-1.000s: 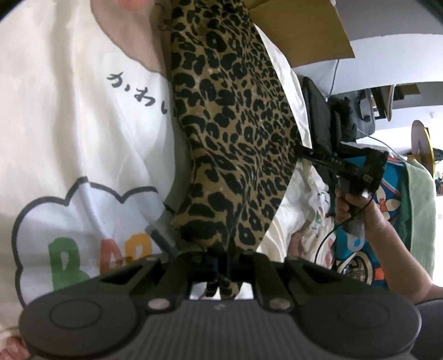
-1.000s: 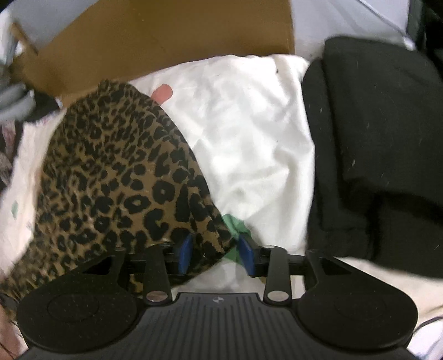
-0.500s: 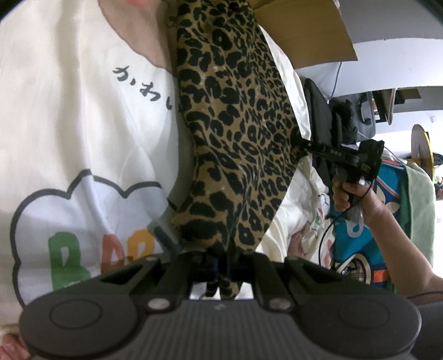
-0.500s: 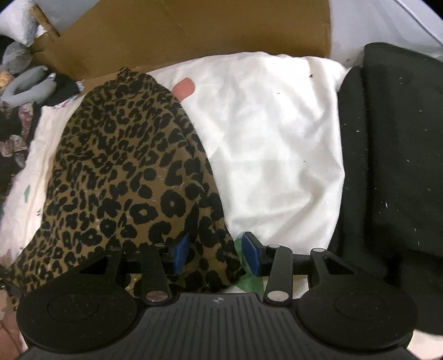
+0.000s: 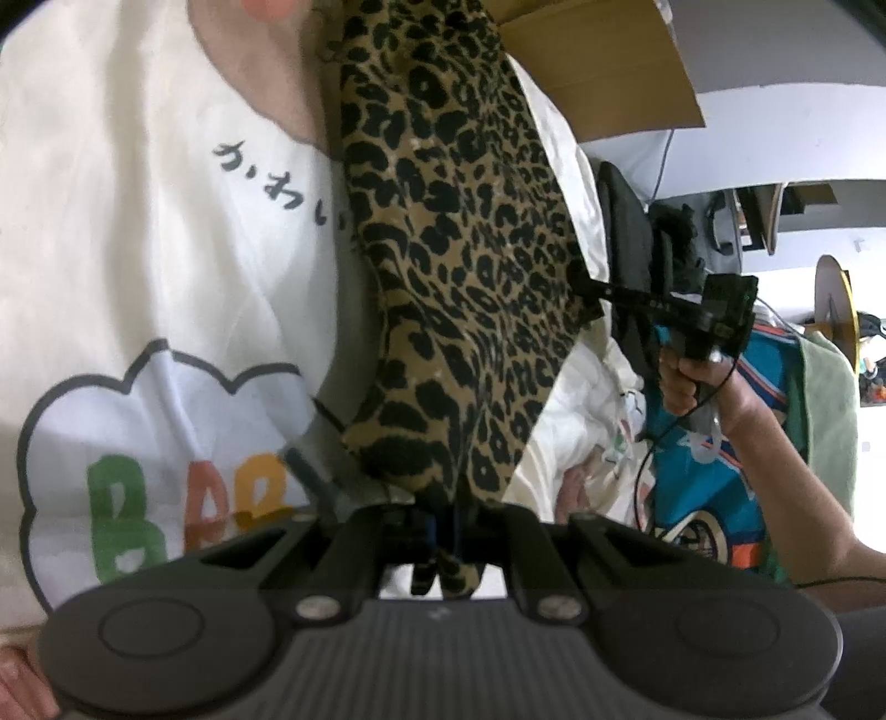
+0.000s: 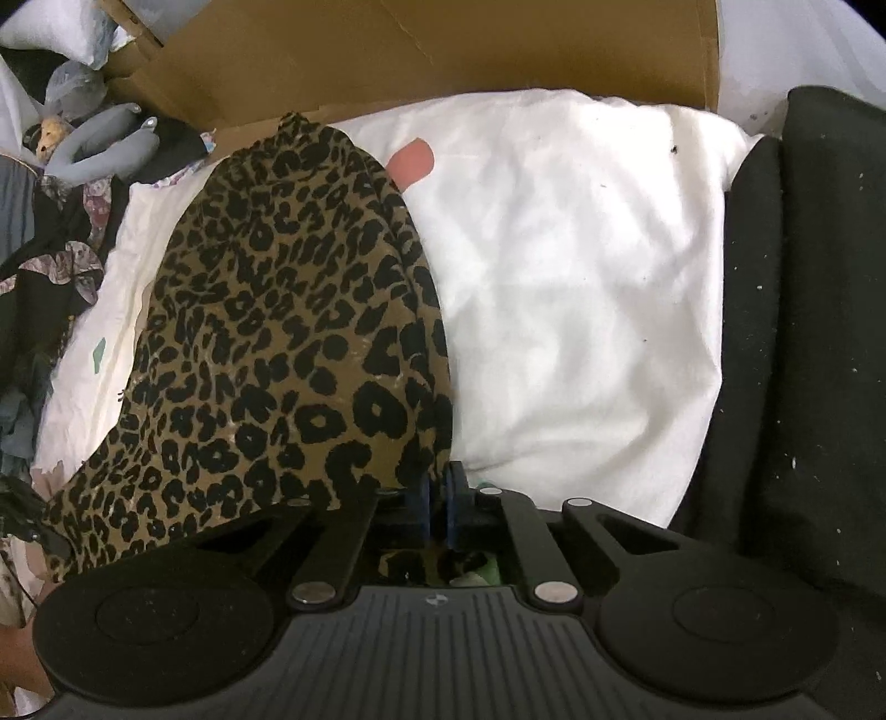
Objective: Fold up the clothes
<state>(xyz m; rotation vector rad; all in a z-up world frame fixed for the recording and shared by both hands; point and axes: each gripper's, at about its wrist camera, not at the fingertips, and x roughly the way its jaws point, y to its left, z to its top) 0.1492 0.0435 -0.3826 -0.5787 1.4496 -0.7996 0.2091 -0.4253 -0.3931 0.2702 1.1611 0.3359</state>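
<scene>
A leopard-print garment [image 5: 470,266] lies stretched over a white printed T-shirt [image 5: 138,232]. My left gripper [image 5: 443,526] is shut on one edge of the leopard garment, with cloth pinched between its blue pads. In the right wrist view the same leopard garment [image 6: 288,354] spreads to the left, and my right gripper [image 6: 437,498] is shut on its near corner. The left wrist view shows the right gripper [image 5: 587,285] meeting the cloth's far edge, held by a hand [image 5: 692,382].
A folded black garment [image 6: 803,343] lies to the right of the white T-shirt [image 6: 565,266]. A cardboard box [image 6: 421,50] stands behind. A grey plush toy [image 6: 94,144] and dark clothes sit at far left. Colourful clothing [image 5: 714,471] lies near the person's arm.
My right gripper has shut on the corner of the leopard garment; its pads stood apart in the earlier frames. The left gripper keeps its hold on the cloth.
</scene>
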